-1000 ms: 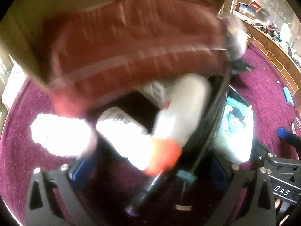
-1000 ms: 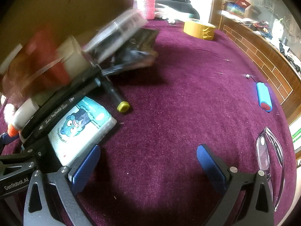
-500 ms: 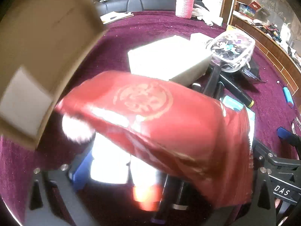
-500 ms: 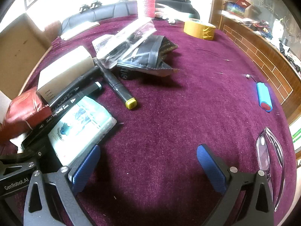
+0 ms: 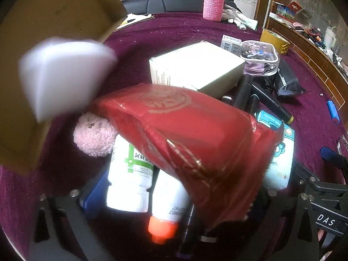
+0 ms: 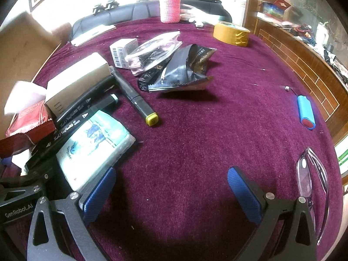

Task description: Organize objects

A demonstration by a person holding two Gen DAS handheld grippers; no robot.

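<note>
A heap of objects lies on the purple cloth. In the left wrist view a red foil packet (image 5: 191, 139) rests on two white bottles (image 5: 130, 174), one with an orange cap (image 5: 162, 228), beside a pink fluffy ball (image 5: 94, 133) and a white box (image 5: 195, 65). A tilted cardboard box (image 5: 43, 43) hangs at the left, with a blurred white object (image 5: 63, 74) in front of it. My left gripper (image 5: 174, 206) is open around the heap's near end. My right gripper (image 6: 171, 193) is open and empty over bare cloth, its left finger by a tissue pack (image 6: 93, 148).
Black markers (image 6: 134, 97), a black foil pouch (image 6: 187, 69), a clear pouch (image 6: 152, 52) and a small white box (image 6: 122, 51) lie behind. A tape roll (image 6: 231, 33), pink bottle (image 6: 170, 6), blue lighter (image 6: 305, 114) and glasses (image 6: 313, 182) lie to the right.
The cardboard box has tipped up and away to the left, and its contents have spilled onto the cloth. The red packet has settled on the bottles. The right gripper has not moved.
</note>
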